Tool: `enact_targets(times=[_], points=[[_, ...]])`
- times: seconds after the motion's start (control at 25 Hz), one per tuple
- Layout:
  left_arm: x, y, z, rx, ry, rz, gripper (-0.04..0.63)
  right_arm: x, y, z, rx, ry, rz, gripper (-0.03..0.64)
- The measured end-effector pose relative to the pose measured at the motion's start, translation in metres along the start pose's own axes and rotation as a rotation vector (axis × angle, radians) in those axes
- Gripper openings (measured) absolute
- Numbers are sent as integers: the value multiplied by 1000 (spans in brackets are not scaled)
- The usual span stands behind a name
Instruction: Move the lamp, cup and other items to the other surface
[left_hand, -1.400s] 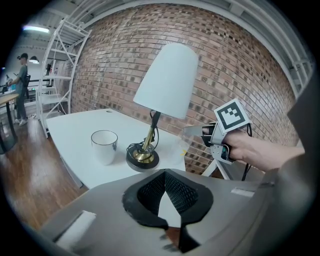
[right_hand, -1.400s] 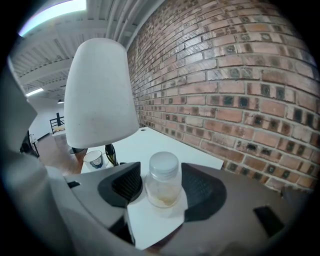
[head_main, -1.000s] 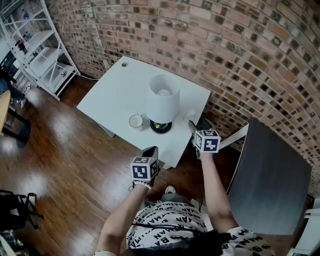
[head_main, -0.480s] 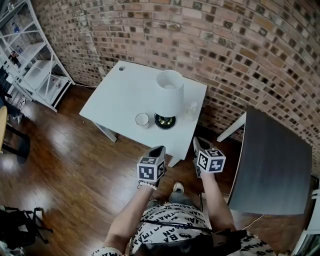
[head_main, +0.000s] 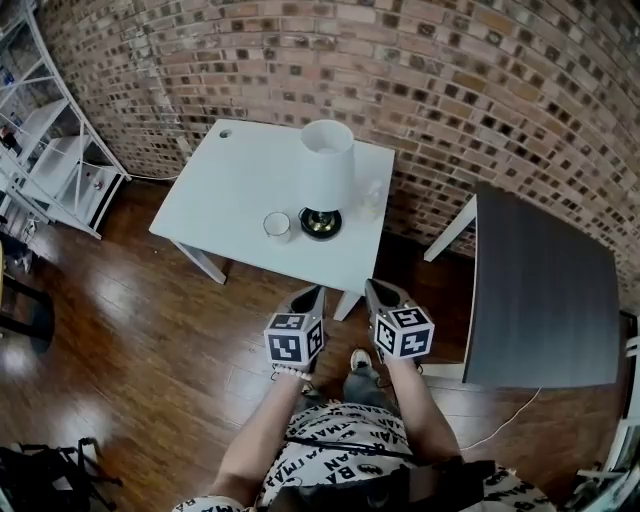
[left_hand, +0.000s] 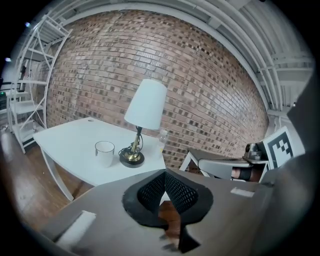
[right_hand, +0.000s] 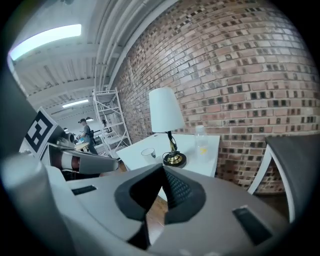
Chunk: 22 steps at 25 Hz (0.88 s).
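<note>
Table (head_main: 220, 190): white, against brick wall (head_main: 450, 80), lamp (head_main: 327, 165) and cup (head_main: 276, 225) on top
Writing: shirt (head_main: 340, 450) lettering, too warped to read tbh
Left gripper (head_main: 311, 294): low, short of table, jaws closed, empty
Right gripper (head_main: 374, 289): alongside, jaws closed, empty

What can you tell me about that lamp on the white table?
The lamp has a plain white shade, tapered and wider at the bottom, on a thin brass-looking stem. The stem rises from a round base, dark at the rim and shiny gold in the middle, with a dark cord coiled round it. It stands upright on the white table. A white cup stands close on one side, not touching, and a clear bottle on the other. Nothing holds the lamp.
</note>
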<state>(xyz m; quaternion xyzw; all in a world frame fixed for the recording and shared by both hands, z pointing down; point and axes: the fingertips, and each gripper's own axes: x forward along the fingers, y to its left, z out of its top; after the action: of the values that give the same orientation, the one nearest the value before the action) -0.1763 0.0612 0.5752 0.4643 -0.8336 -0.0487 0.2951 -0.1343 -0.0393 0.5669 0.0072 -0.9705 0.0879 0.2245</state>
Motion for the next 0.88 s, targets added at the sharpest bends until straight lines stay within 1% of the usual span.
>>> enact_targets(times=[0.12, 0.32, 0.68, 0.88], points=[[-8, -4, -1, 22, -7, -6, 2, -8, 7, 0, -29, -7, -18, 0], [-15, -11, 1, 37, -22, -15, 2, -16, 13, 0, -35, -6, -21, 0], [-20, -16, -2, -12, -32, -42, 2, -19, 19, -3, -44, 4, -19, 0], [-20, -15, 3, -38, -62, -36, 2, -18, 16, -2, -33, 6, -19, 0]])
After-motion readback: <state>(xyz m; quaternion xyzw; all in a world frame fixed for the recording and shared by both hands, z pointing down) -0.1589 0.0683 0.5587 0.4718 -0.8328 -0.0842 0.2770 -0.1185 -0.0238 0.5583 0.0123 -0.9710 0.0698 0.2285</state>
